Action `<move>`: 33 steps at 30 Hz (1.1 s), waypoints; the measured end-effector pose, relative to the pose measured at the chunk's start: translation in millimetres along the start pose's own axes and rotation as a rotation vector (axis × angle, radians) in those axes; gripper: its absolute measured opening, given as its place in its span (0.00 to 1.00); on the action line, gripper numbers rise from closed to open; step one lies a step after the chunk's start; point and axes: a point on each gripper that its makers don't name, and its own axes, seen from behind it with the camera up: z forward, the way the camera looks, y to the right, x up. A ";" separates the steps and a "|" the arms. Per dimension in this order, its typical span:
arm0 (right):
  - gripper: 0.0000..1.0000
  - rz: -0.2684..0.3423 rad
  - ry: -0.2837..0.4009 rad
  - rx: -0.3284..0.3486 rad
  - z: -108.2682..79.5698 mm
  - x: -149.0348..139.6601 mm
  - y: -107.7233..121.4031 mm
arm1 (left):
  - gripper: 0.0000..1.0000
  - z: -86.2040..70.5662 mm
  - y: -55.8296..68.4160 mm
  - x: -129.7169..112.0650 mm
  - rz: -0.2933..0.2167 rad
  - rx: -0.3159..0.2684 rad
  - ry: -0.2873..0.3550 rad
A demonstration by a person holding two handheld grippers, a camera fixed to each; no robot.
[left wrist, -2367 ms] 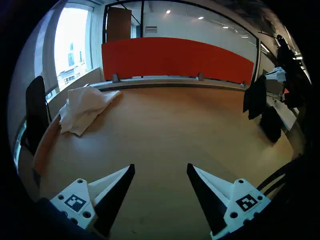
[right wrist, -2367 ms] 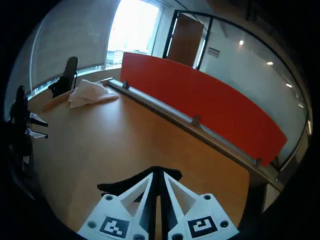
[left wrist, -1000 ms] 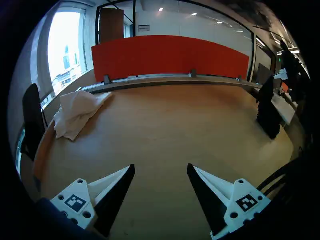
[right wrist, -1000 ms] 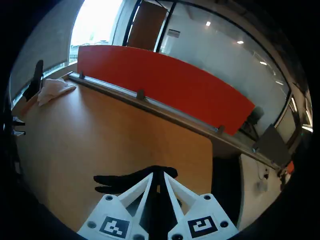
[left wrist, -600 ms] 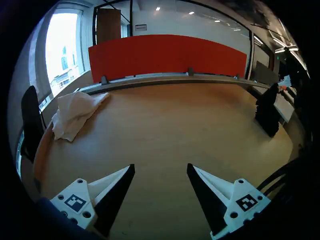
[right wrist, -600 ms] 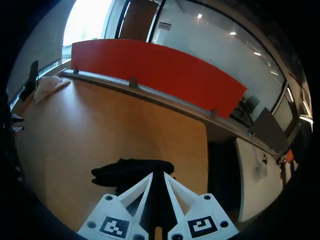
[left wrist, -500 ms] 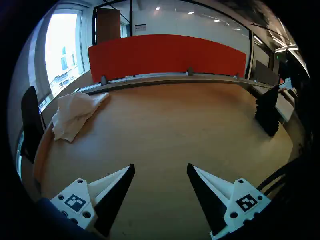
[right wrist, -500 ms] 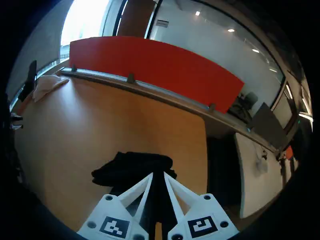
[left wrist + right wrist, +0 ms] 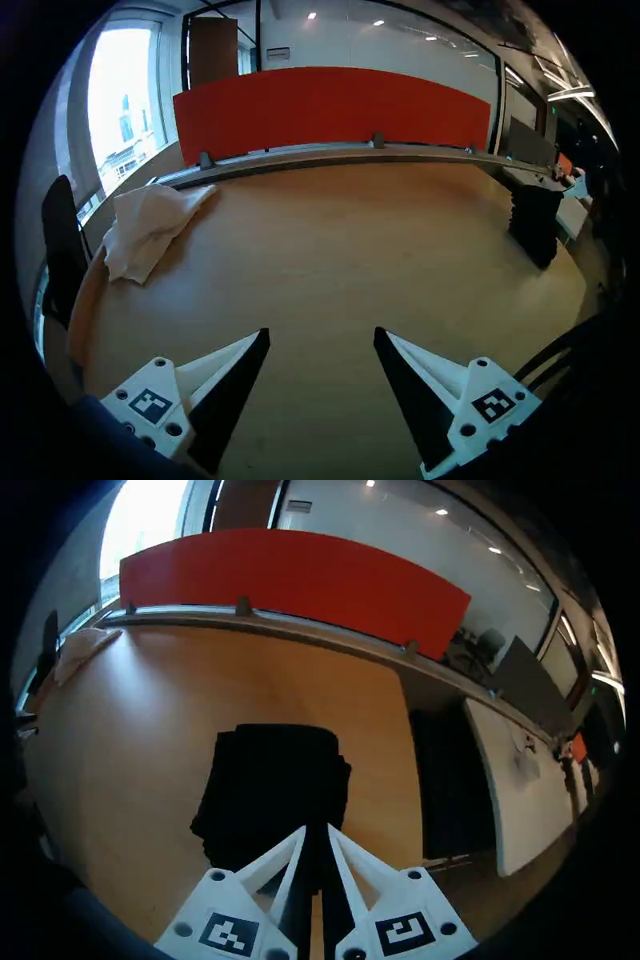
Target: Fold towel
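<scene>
- The left tongs [image 9: 320, 331] are gaping wide over the bench [image 9: 336, 240], gripping nothing; bare wood is showing between the two fingers.
- The right tongs [image 9: 317, 829] are pinching almost completely closed; the black towel [image 9: 272, 784] is spreading out from right at their tips, and both fingers look to be clamping its near edge.
- That black towel is showing as a rough rectangle towards the bench's right end; whether it is lying flat on the wood or hanging just above it, I cannot tell.
- A white towel [image 9: 148, 224] is sitting crumpled in the far left corner, near the red partition [image 9: 328, 104], well apart from both tongs.
- Progress, as I am reading it: early; the black towel is being laid out, with no clean fold showing; the white heap is looking untouched; the empty left tongs are free for a second corner.
</scene>
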 end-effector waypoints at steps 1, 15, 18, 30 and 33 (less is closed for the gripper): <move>0.04 0.006 -0.003 -0.001 0.6 -2.6 0.8 | 0.97 -0.3 -0.3 -0.4 0.001 0.001 -0.001; 0.04 0.083 -0.040 -0.026 8.7 -39.2 12.2 | 0.97 -1.1 -0.9 -1.9 0.014 0.004 -0.010; 0.04 0.104 -0.051 -0.031 11.9 -48.7 13.4 | 0.97 -0.9 -0.2 -1.9 0.016 0.005 -0.012; 0.04 0.162 -0.088 -0.042 20.0 -77.5 13.4 | 0.97 -1.4 -3.8 -0.6 0.020 0.014 -0.015; 0.04 0.168 -0.098 -0.043 21.1 -82.8 13.5 | 0.97 -1.6 -5.0 0.0 0.022 0.016 -0.016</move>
